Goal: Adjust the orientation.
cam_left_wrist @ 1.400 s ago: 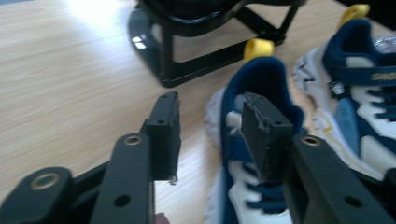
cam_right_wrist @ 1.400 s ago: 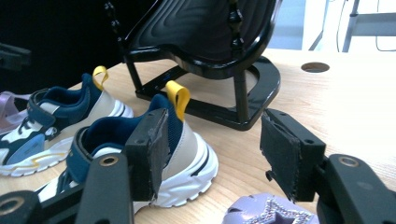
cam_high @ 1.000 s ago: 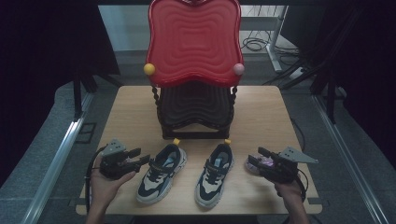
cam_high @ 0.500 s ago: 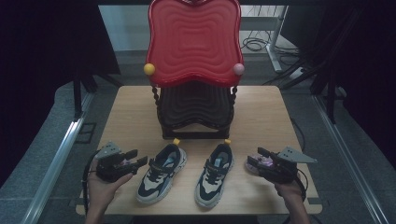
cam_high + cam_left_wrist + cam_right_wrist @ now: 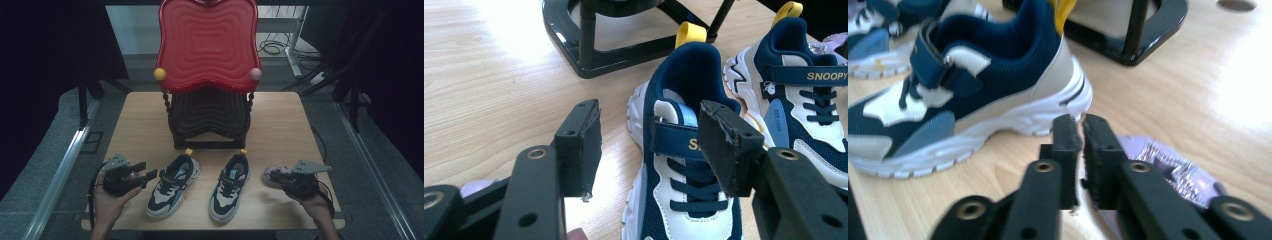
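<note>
Left gripper (image 5: 150, 175) sits at lower left of the high view, held in the person's left hand (image 5: 111, 200), jaws spread wide with nothing between them, tips just beside the left sneaker (image 5: 172, 186). In the left gripper view the gripper (image 5: 650, 145) frames that sneaker's (image 5: 684, 200) navy strap and laces between its open jaws, no contact visible. A small purple item shows at the lower left edge of that view, too cut off to tell what it is. Right sneaker (image 5: 229, 186) lies lower centre, beside the first, both heels toward the black stand (image 5: 209, 117) under the red tray (image 5: 207, 42) at top centre. Right gripper (image 5: 278, 178) at lower right, jaws nearly closed with a thin gap, empty, over a purple glittery piece (image 5: 1173, 172) on the wooden table (image 5: 280, 125).
</note>
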{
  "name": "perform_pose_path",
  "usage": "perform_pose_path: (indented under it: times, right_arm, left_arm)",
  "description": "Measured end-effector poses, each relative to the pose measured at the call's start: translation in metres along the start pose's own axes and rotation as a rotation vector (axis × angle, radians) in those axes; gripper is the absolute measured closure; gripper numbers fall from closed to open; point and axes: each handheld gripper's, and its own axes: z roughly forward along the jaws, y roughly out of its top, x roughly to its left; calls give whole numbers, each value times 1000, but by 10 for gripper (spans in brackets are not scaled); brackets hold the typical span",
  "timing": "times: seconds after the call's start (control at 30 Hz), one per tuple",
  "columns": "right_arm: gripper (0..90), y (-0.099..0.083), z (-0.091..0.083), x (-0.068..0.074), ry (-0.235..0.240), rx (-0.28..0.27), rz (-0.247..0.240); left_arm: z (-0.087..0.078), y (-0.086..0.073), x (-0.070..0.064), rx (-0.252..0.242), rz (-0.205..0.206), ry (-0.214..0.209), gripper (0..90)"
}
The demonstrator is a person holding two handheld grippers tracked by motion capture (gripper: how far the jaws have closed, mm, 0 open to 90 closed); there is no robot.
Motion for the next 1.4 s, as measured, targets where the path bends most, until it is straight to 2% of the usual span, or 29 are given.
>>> perform_pose_path:
  times: [0.07, 0.17, 0.33, 0.73, 0.87, 0.93, 1.1, 1.27, 1.4]
  right_arm:
    - [895, -1, 3, 0, 2, 41, -18]
    - [898, -4, 8, 0, -13, 97, -29]
    - [899, -8, 17, 2, -18, 159, -36]
    - [899, -10, 27, 6, -50, 202, -57]
    - [899, -9, 29, 5, -79, 198, -50]
    - [899, -8, 29, 4, -114, 197, -44]
    - [900, -6, 35, 5, -132, 208, -54]
    - [900, -2, 42, 7, -173, 246, -72]
    - [899, 0, 43, 7, -187, 251, -59]
  left_arm:
    - [1, -1, 2, 5, -7, 2, 433]
    - [2, -3, 3, 14, -12, 4, 431]
    - [-2, -4, 5, 10, -17, 11, 429]
    - [-5, -6, 8, 23, -25, 14, 426]
    - [-8, -7, 10, 20, -28, 19, 427]
    - [-9, -7, 11, 25, -26, 21, 428]
    - [-10, -7, 12, 30, -28, 22, 429]
    - [-9, -8, 13, 42, -27, 19, 428]
    - [-7, -9, 13, 50, -29, 20, 428]
